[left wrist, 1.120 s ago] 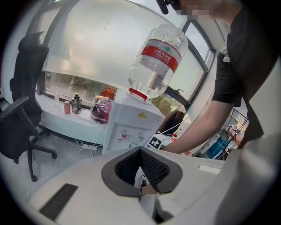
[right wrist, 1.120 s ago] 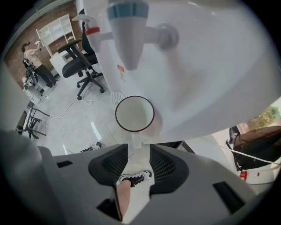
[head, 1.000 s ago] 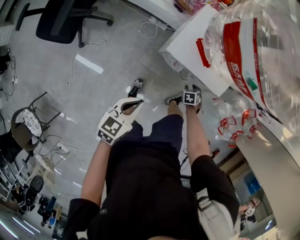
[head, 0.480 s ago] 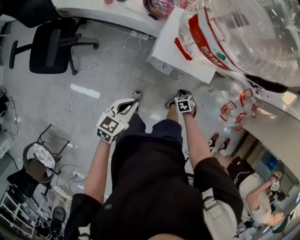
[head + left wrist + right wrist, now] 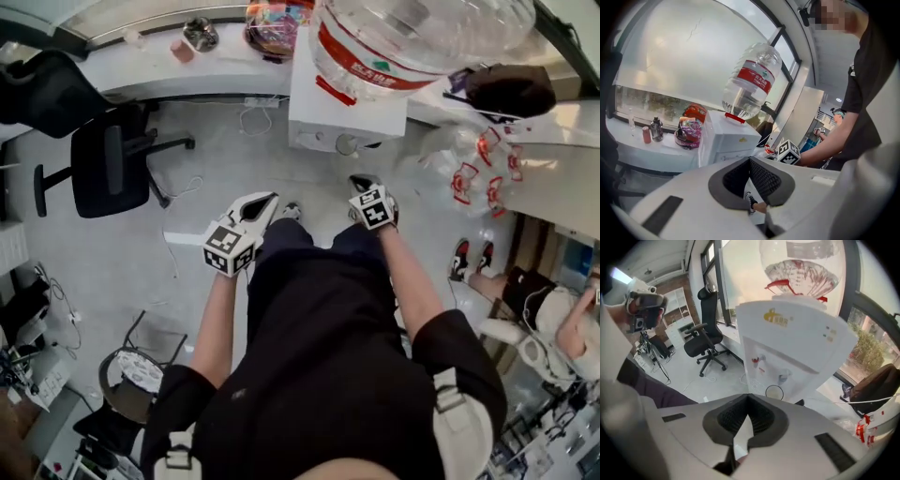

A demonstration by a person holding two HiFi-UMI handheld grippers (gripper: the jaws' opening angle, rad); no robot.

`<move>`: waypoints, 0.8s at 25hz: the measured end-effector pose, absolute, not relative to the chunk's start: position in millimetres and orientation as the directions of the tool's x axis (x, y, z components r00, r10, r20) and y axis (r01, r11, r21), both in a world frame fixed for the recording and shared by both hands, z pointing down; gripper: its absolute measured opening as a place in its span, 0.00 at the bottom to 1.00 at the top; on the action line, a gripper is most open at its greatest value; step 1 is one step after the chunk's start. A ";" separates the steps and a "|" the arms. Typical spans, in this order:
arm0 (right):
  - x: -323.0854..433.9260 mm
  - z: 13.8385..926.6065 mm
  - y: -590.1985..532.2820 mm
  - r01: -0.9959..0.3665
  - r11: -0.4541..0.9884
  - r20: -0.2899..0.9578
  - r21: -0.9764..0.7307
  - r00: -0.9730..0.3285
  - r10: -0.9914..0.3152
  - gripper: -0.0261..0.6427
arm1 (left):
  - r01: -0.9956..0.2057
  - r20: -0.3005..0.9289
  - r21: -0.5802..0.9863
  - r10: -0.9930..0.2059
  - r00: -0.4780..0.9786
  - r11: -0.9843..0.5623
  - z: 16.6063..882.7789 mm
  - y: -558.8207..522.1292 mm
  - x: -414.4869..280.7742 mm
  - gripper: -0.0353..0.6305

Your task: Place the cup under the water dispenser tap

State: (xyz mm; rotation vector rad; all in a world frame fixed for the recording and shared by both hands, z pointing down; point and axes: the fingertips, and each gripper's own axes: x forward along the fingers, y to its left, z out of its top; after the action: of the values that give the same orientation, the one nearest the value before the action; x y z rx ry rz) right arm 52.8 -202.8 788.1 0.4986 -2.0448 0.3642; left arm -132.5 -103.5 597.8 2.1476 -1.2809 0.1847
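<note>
**A:** Your right claw has just been closing. Its jaws now meet with nothing between them, and it hovers in front of the tall white water dispenser.

**B:** Your left claw is clenched too, and empty, off to your left side (only your shoe shows past its jaws).

**A:** The small round pale cup stands in the dispenser's recess below the two taps. It is closer to the pale blue tap than to the red tap. Whether it sits dead centre under the spout, you can't tell from this angle.

**B:** If you need to nudge it, treat it as light and thin-walled, I'd guess. It will likely tip or skid at a bump and buckle under a hard squeeze.

**A:** So take it across the side wall, a little below the rim, with the jaws spread wide first and then closed gently. Avoid pinching the rim alone, because that looks like the flimsiest part.

**B:** Mind the big clear water bottle with the red label overhead as you reach in.
</note>
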 end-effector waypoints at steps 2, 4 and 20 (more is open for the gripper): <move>43.8 763.8 -198.9 -0.509 0.859 0.841 -0.057 -0.488 -0.234 0.03 | -0.822 0.408 0.428 -0.731 0.546 -0.375 591.9 -106.9 -134.1 0.05; 39.1 736.9 -190.8 -0.506 0.861 0.809 -0.059 -0.530 -0.256 0.03 | -0.812 0.402 0.427 -0.721 0.565 -0.398 583.9 -104.3 -128.3 0.05; 56.6 612.3 -175.8 -0.661 0.750 0.612 -0.034 -0.607 -0.507 0.03 | -0.721 0.350 0.339 -0.630 0.693 -0.605 527.0 -131.1 -72.0 0.05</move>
State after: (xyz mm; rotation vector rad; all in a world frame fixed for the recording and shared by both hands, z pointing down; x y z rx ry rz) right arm 56.6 -175.8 612.3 0.8753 -2.3586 0.3443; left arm -72.0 -131.1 527.0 2.4469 -1.0419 0.2690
